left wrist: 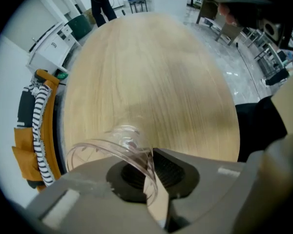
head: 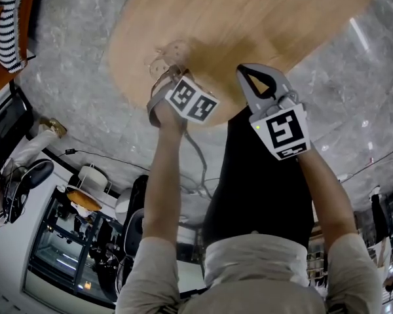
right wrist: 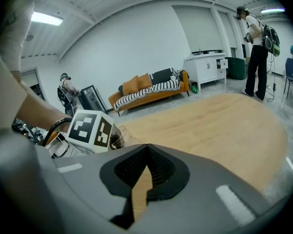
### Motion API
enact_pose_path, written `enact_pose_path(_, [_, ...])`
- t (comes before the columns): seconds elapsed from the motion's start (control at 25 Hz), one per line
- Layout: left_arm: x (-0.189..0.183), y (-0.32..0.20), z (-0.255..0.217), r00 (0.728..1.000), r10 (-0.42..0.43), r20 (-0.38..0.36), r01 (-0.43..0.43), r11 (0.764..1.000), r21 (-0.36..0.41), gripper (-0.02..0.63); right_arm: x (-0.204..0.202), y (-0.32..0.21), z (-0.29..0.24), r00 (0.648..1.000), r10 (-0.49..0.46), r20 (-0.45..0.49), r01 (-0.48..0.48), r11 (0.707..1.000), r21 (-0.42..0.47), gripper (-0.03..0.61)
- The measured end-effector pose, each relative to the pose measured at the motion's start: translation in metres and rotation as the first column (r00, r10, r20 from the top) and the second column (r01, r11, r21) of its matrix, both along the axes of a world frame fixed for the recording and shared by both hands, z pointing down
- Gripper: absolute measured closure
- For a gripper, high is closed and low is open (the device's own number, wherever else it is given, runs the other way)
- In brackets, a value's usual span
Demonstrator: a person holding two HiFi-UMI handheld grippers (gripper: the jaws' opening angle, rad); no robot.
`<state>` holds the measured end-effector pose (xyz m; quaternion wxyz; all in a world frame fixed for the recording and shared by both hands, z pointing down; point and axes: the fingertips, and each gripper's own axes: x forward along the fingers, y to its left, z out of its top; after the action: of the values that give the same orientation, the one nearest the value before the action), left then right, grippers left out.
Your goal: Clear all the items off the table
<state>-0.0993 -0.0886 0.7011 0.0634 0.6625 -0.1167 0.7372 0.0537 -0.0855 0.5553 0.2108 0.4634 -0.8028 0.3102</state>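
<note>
We see the left gripper (left wrist: 154, 172) closed on the wall of a clear plastic cup (left wrist: 118, 144). One jaw sits inside the rim and one outside. The cup is tilted with its mouth towards the gripper camera. In the head view the cup (head: 168, 57) sits over the near edge of the table (head: 249, 18), at 11 o'clock from the left gripper (head: 165, 77). We cannot tell whether it touches the tabletop.

The right gripper (right wrist: 147, 152) has its jaws drawn together with only a thin slit between them, and nothing is held. In the head view the right gripper (head: 248, 71) is at 3 o'clock from the cup, also over the table edge.

The table is oval, with a light wood-grain top, and stands on a grey marbled floor (head: 72, 64). In the left gripper view an orange sofa (left wrist: 24, 150) with a black-and-white striped throw stands at 9 o'clock from the table. In the right gripper view a white cabinet (right wrist: 207, 67) stands at 1 o'clock, and a person with a backpack (right wrist: 256, 48) stands at 2 o'clock beyond the table's far end.
</note>
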Motion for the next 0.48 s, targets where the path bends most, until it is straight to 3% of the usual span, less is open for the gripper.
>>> enact_pose_path(0.28, [0.007, 0.012, -0.016, 0.971, -0.155, -0.18, 0.16, 0.987, 0.018, 0.564, -0.019, 0.006, 0.003, 0.998, -0.055, -0.002, 0.055, 0.998, -0.011, 0.572])
enact_pose_path(0.4, [0.009, 0.019, -0.027, 0.945, -0.226, -0.236, 0.236, 0.972, 0.017, 0.564, -0.029, 0.007, 0.004, 0.997, -0.079, -0.005, 0.079, 0.997, -0.011, 0.572])
enact_pose_path(0.48, [0.01, 0.023, -0.036, 0.914, -0.29, -0.285, 0.305, 0.952, 0.008, 0.564, -0.036, 0.007, 0.005, 0.995, -0.096, -0.007, 0.096, 0.995, -0.011, 0.573])
